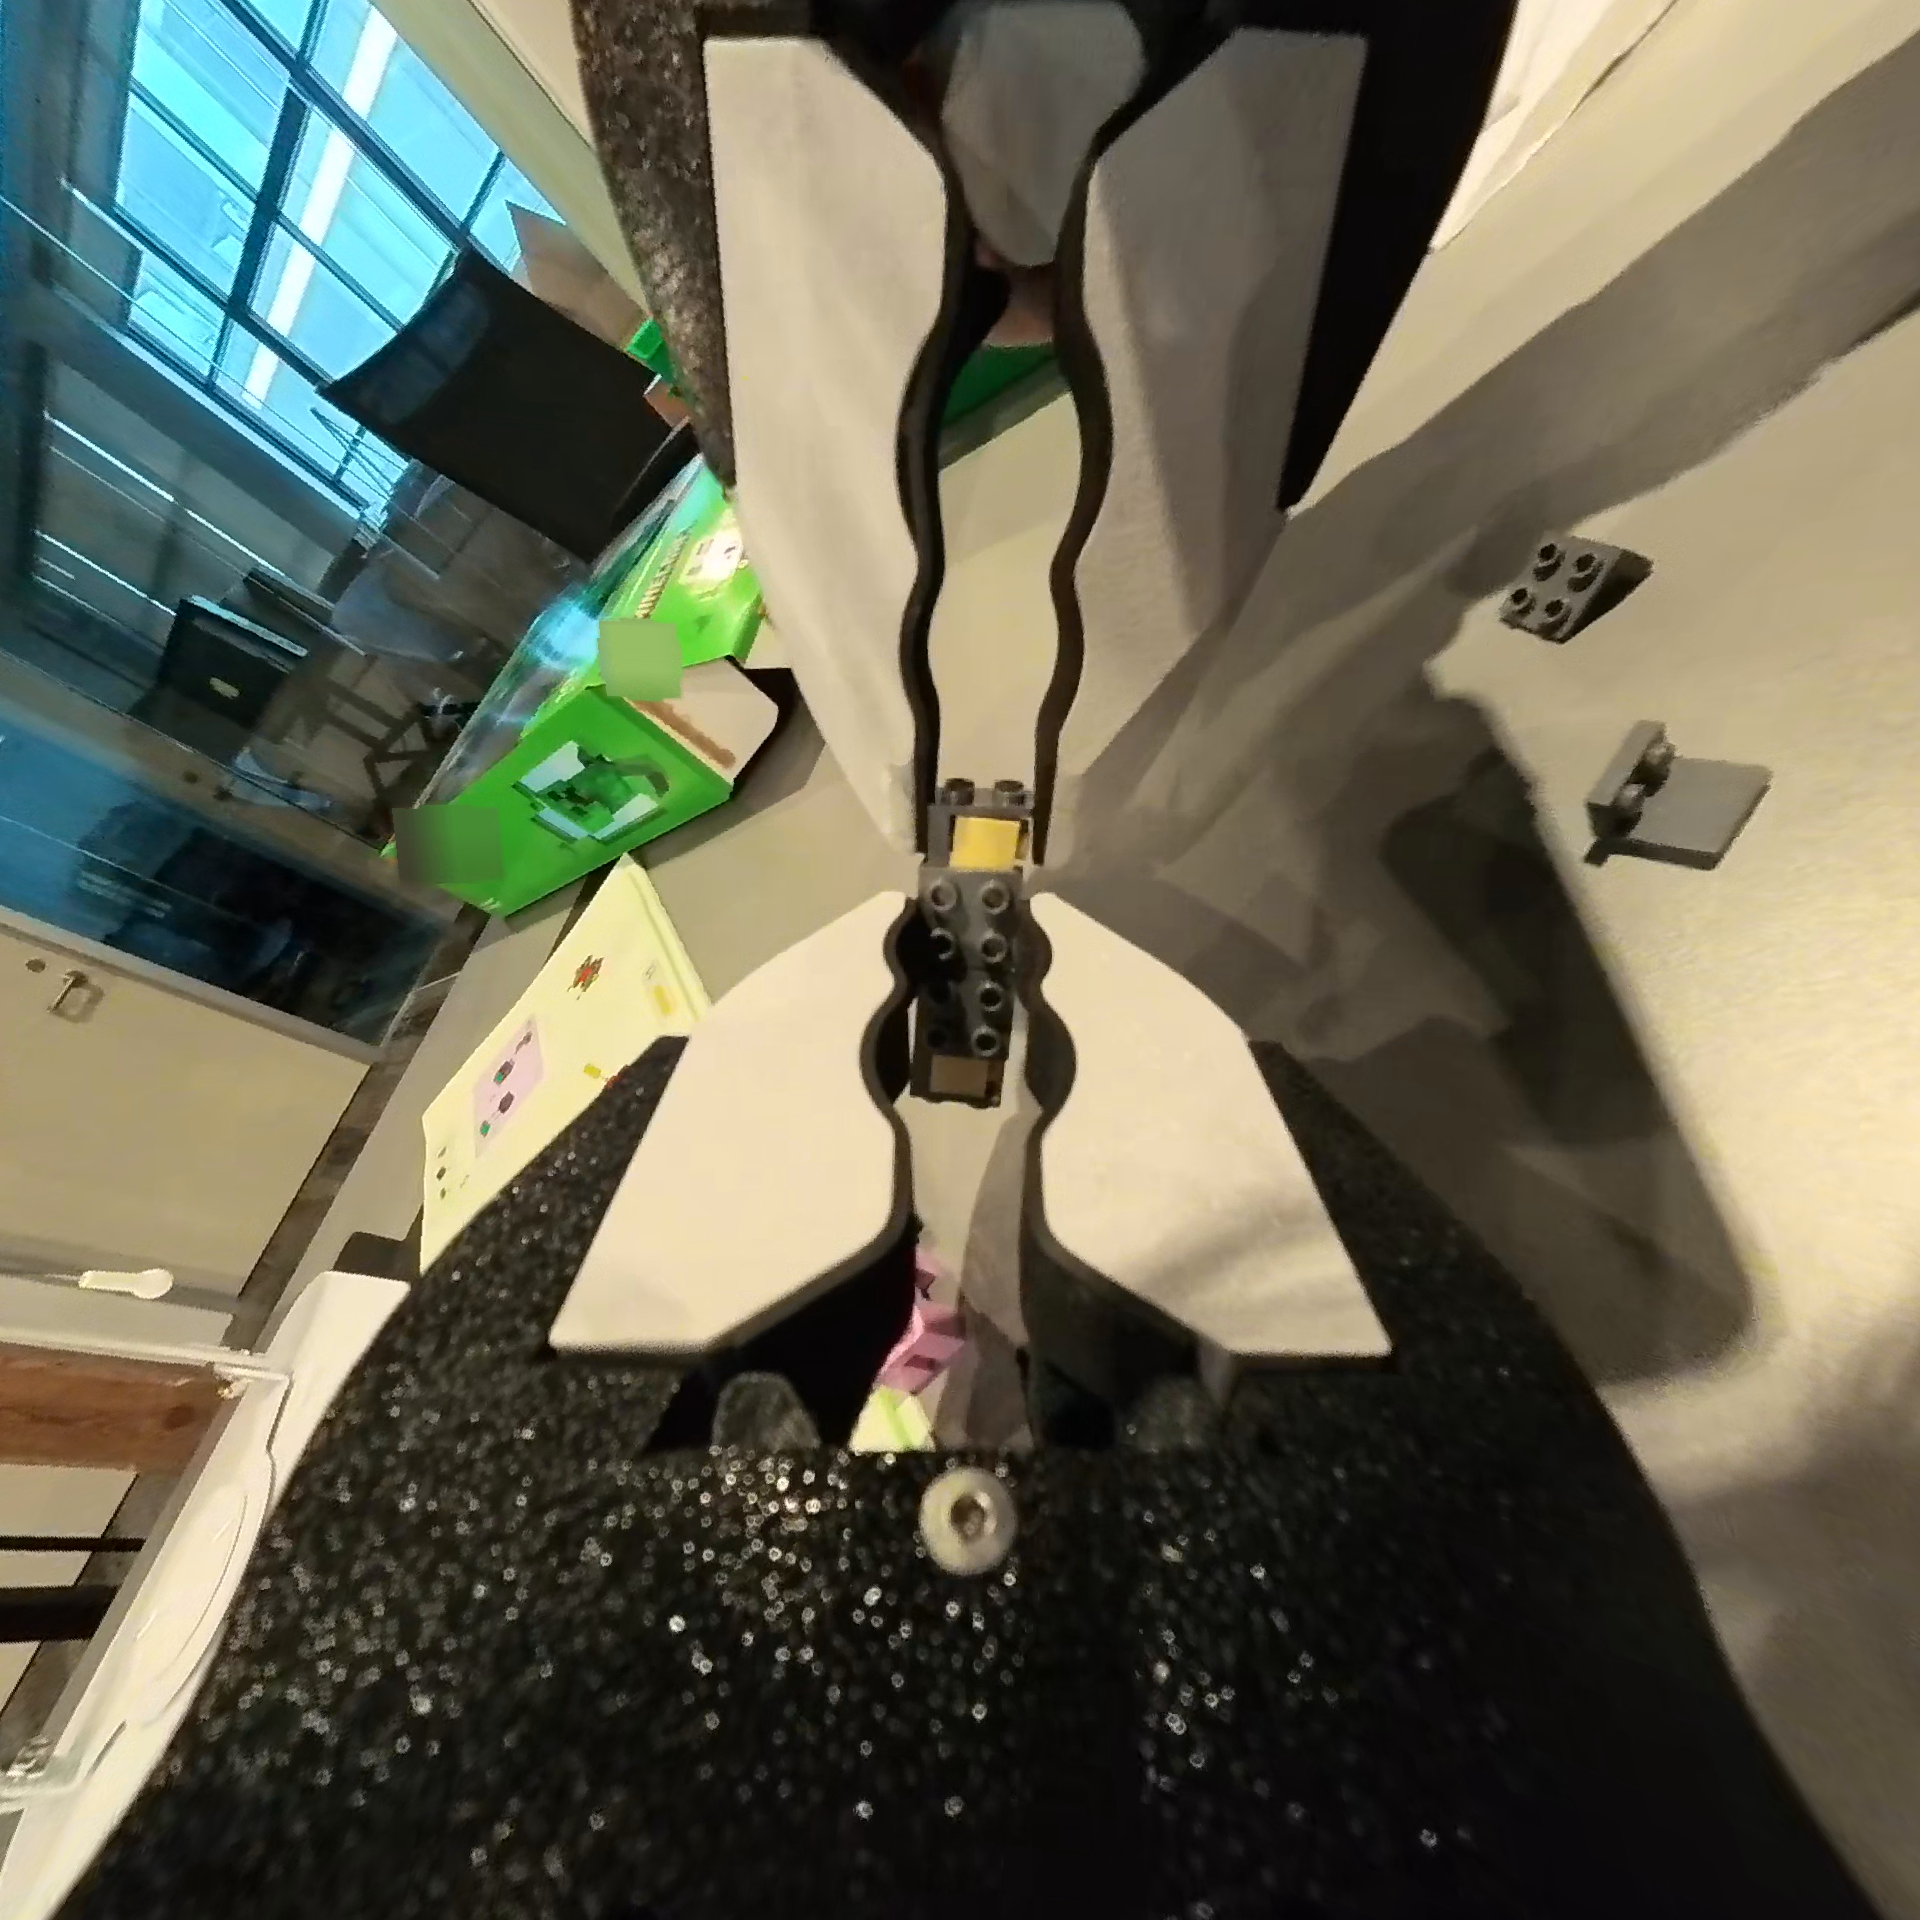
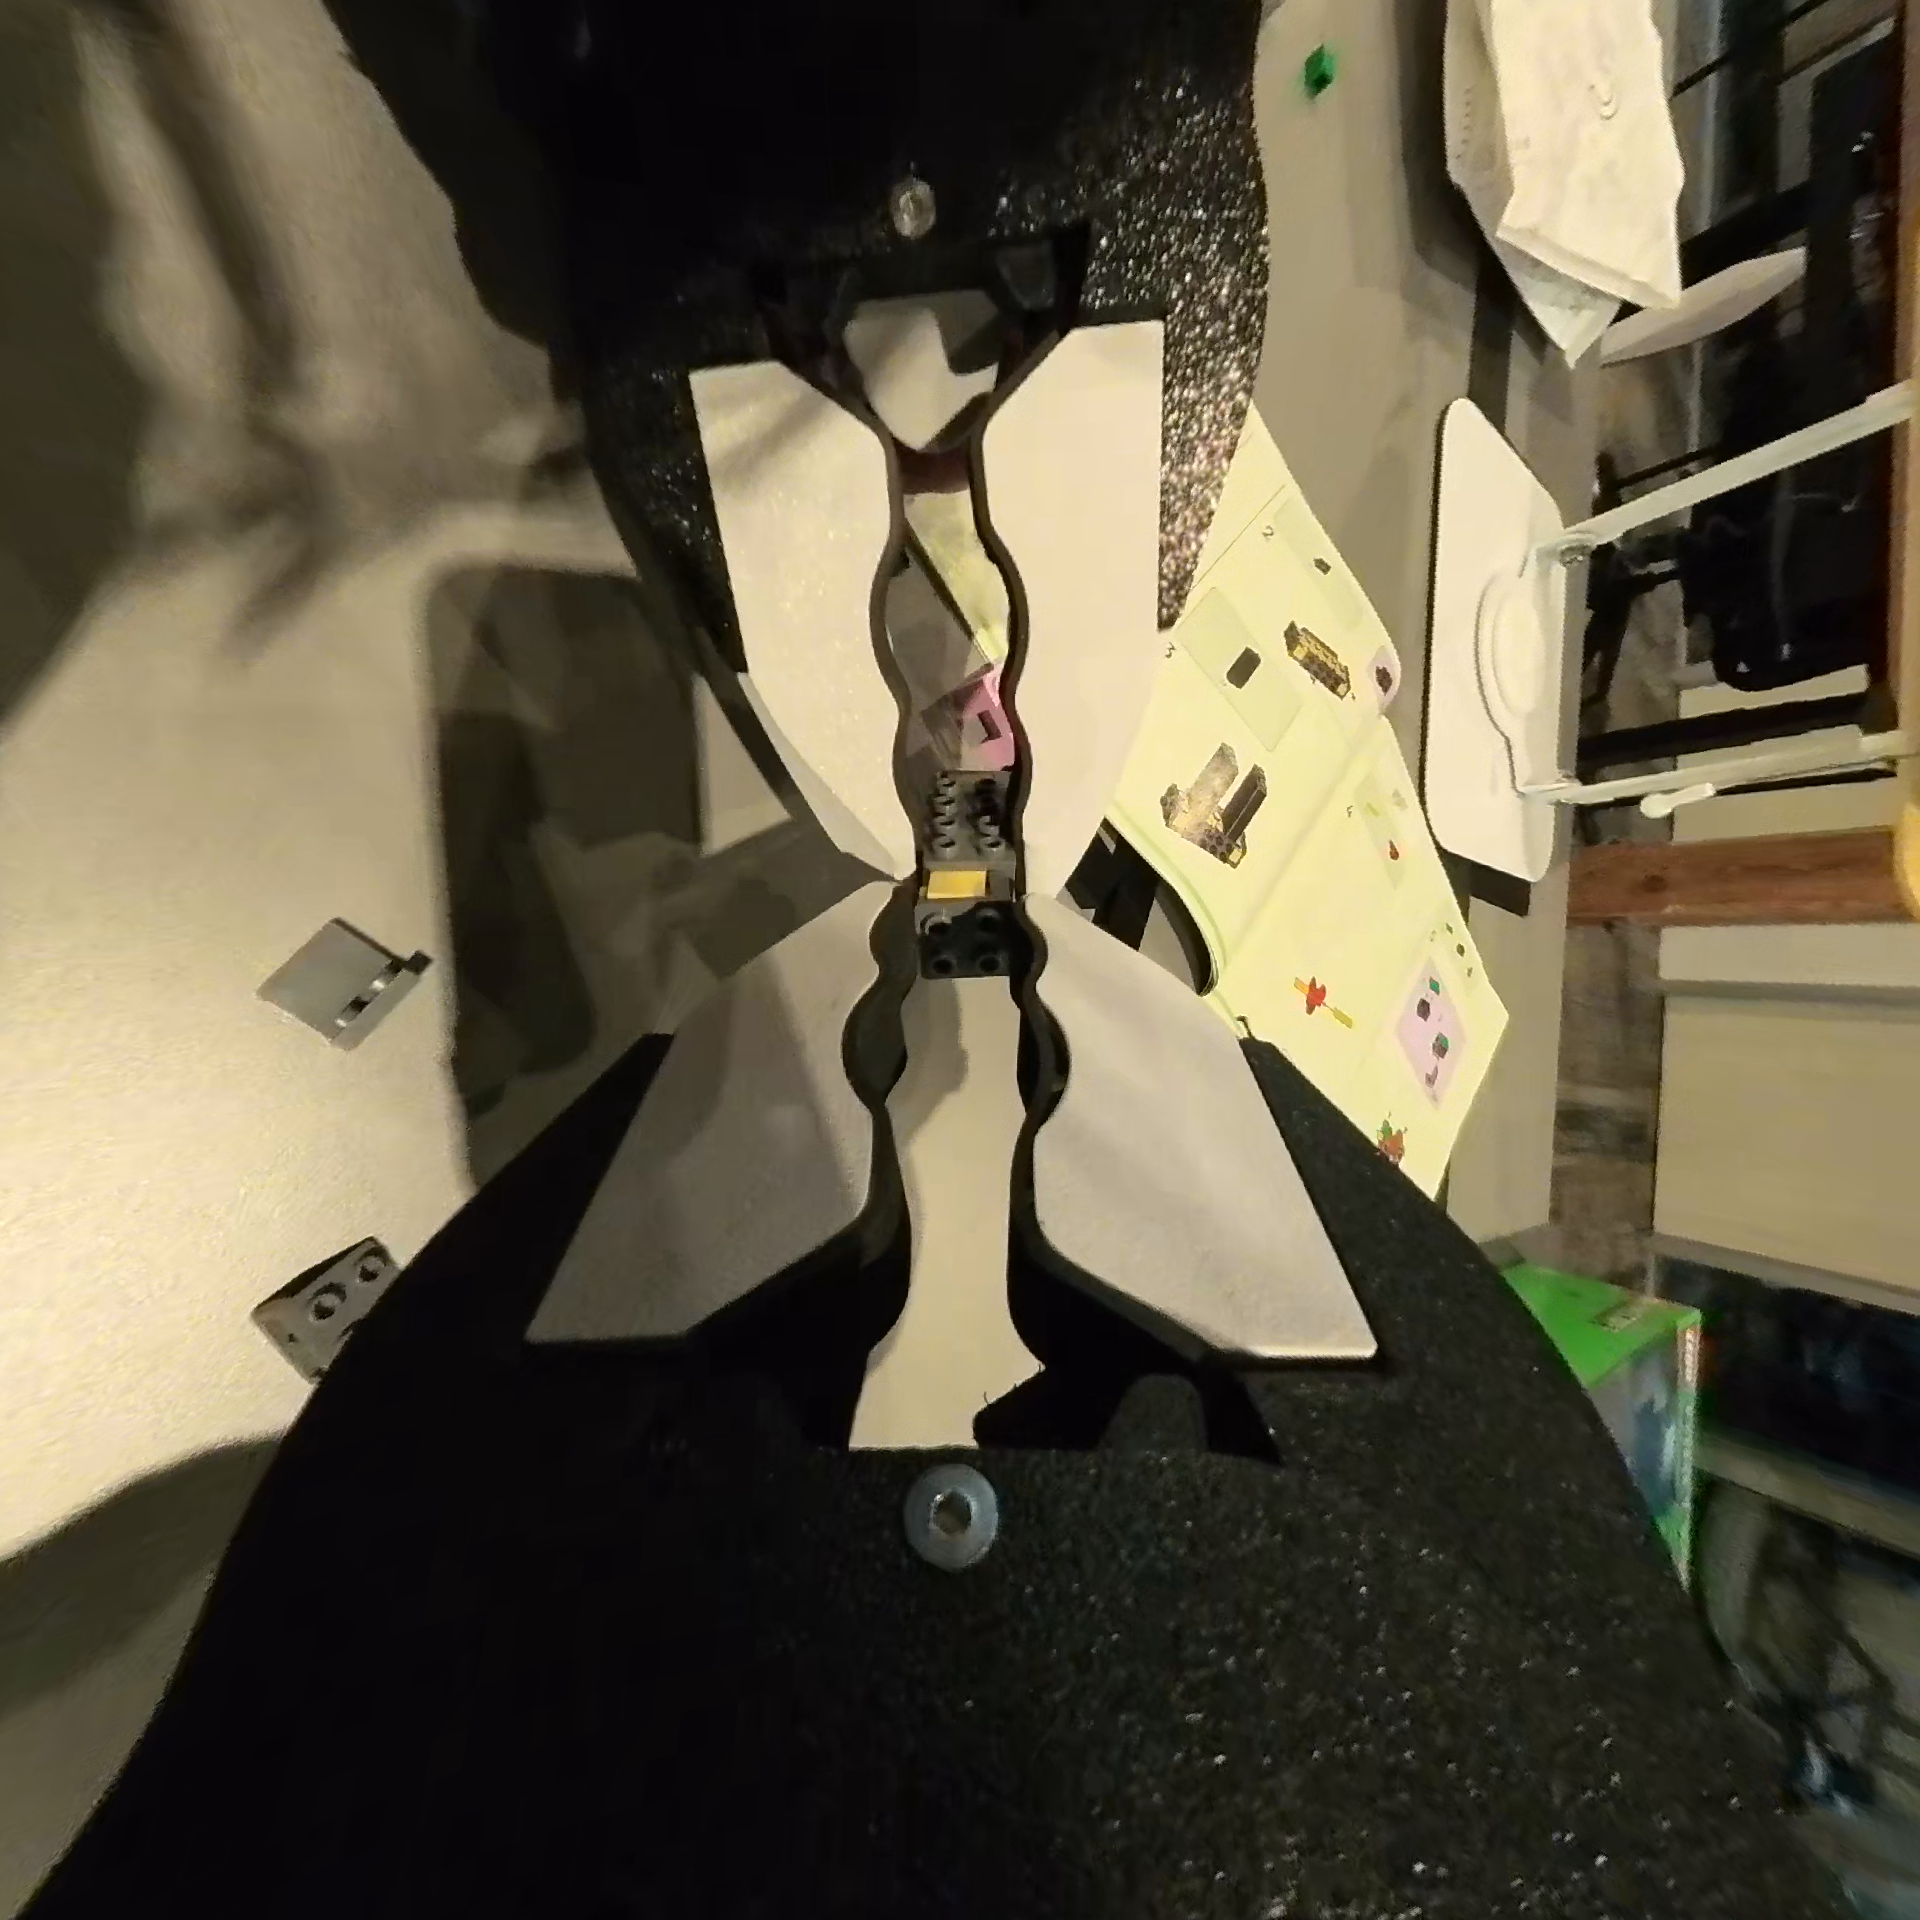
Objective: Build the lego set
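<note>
Both grippers meet tip to tip above the white table. My left gripper (image 1: 977, 914) is shut on a long dark grey studded brick (image 1: 966, 987). My right gripper (image 2: 961, 914) is shut on a small black 2x2 brick (image 2: 966, 951). A yellow piece (image 2: 956, 883) sits at the junction where the two bricks touch end to end. In the left wrist view the right gripper (image 1: 982, 821) comes in from the top with the small brick and the yellow piece (image 1: 985, 840). In the right wrist view the left gripper (image 2: 961, 831) comes in from the top with the long brick (image 2: 961, 821).
On the table lie a loose dark grey 2x2 plate (image 1: 1569, 587), (image 2: 327, 1299) and a grey hinged tile (image 1: 1673, 795), (image 2: 338, 982). There are also an instruction booklet (image 1: 551, 1039), (image 2: 1330, 831), a green set box (image 1: 613, 748) and a pink piece (image 2: 982, 717). A white tray (image 2: 1496, 665) stands beyond the booklet.
</note>
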A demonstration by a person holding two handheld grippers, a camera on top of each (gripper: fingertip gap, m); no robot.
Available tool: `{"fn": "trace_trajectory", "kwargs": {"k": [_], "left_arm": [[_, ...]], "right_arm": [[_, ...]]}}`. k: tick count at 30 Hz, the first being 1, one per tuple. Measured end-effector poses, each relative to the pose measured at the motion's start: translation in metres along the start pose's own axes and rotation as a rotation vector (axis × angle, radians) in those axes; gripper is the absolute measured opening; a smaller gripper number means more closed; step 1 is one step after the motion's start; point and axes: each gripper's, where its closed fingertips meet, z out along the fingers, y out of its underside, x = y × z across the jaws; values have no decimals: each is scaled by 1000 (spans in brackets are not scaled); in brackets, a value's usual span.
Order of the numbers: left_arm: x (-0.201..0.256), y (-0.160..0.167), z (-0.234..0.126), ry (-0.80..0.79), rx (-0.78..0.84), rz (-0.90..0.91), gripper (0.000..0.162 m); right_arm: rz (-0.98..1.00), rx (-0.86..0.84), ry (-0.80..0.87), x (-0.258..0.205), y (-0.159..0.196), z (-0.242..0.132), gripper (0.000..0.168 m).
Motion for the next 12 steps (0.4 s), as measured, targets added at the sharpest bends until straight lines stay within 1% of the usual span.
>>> {"fn": "trace_trajectory", "kwargs": {"k": [1,12], "left_arm": [[0,0,0,1,1,-3,17],[2,2,0,13,-5,-3,17]], "right_arm": [[0,-1,-2,0,0,0,16],[3,-10,-10,-1,2,2,16]]}}
